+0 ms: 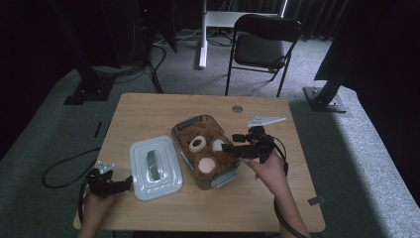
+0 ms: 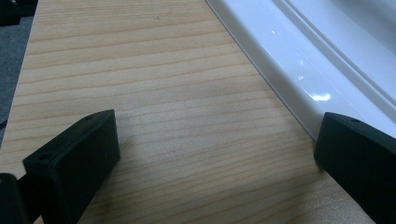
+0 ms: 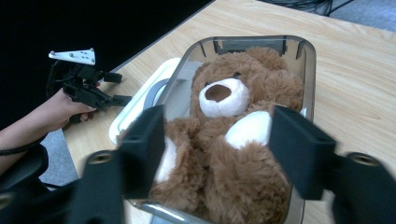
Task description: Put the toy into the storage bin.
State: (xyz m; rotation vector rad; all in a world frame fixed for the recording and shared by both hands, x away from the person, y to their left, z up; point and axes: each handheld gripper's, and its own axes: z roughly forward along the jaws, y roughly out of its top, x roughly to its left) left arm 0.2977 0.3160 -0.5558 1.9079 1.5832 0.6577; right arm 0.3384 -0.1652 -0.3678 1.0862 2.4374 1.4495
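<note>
Teddy bear [image 3: 233,140] lying in my clear bin [image 1: 184,125] mid-table toward the right edge, my right gripper [image 1: 229,141] spread wide above it, empty, left gripper [image 1: 130,182] open at the near-left corner beside the white lid [image 1: 171,186].

Teddy bear [image 1: 204,151] inside the container [image 1: 190,122], lid [image 1: 155,167] just left of it on the table [image 1: 148,106].

Left tool [image 1: 130,180] low, jaws apart, right tool [image 1: 229,141] raised, jaws apart
</note>
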